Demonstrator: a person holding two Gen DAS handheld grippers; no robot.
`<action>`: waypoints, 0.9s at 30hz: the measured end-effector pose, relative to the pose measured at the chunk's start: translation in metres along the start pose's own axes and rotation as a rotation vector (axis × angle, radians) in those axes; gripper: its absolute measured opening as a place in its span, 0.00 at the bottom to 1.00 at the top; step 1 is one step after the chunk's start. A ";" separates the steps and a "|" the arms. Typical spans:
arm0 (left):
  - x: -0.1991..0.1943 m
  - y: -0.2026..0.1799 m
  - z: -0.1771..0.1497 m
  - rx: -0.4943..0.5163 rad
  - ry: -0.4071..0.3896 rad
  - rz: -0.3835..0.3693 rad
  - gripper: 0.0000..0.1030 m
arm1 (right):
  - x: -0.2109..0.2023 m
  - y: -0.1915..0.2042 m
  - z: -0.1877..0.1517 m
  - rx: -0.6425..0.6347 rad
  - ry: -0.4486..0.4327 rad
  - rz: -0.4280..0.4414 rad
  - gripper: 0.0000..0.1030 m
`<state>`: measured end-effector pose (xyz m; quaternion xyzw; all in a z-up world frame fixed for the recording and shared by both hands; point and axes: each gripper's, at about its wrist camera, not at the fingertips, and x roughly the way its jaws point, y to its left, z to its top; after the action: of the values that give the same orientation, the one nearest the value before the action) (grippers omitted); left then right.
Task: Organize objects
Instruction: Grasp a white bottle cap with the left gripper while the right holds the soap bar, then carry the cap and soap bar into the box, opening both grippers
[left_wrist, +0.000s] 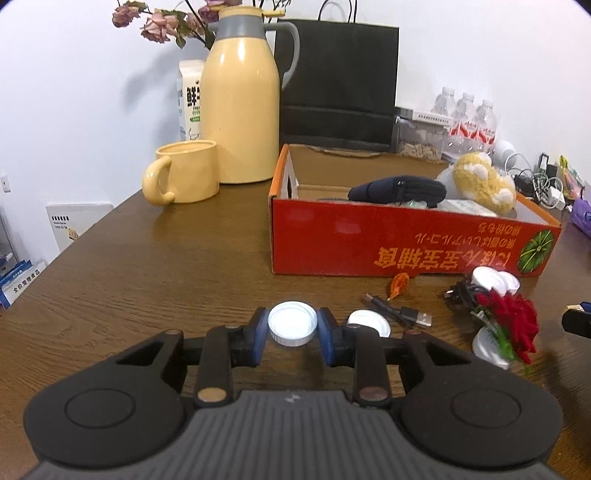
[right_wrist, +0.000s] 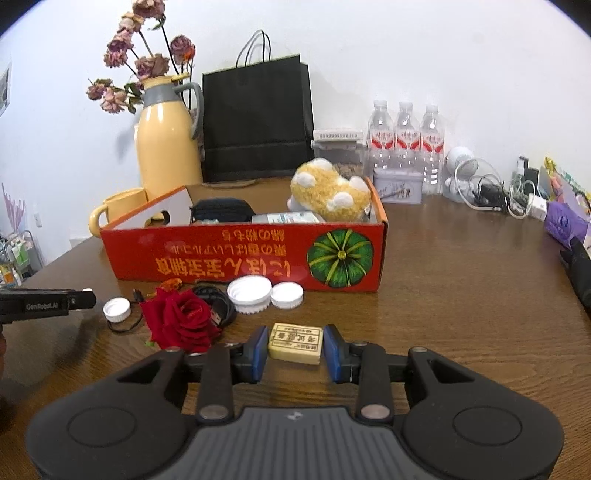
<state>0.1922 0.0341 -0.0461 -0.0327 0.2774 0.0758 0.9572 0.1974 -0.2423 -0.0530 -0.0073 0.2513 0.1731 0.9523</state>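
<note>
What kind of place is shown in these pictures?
Probably a home or small office corner: a wooden table against a white wall, holding a yellow thermos jug, bottled water and tangled charger cables.

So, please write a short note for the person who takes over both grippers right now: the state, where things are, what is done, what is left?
Left gripper: shut on a white cap, low over the table.
Right gripper: shut on a small tan block.
Red box: already holds a plush toy, a dark pouch and a flat packet.
Left: both held items, two more white caps in front of the box, another cap, red rose, black cable.
</note>
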 end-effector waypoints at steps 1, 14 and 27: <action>-0.002 -0.001 0.001 -0.002 -0.007 -0.006 0.28 | -0.002 0.002 0.000 -0.007 -0.019 -0.002 0.30; -0.023 -0.038 0.057 0.008 -0.155 -0.085 0.28 | 0.003 0.037 0.062 -0.093 -0.183 0.051 0.30; 0.024 -0.051 0.112 -0.054 -0.210 -0.073 0.28 | 0.072 0.038 0.117 -0.042 -0.212 -0.003 0.30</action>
<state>0.2797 -0.0016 0.0370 -0.0604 0.1718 0.0512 0.9819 0.2987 -0.1714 0.0170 -0.0091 0.1454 0.1766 0.9734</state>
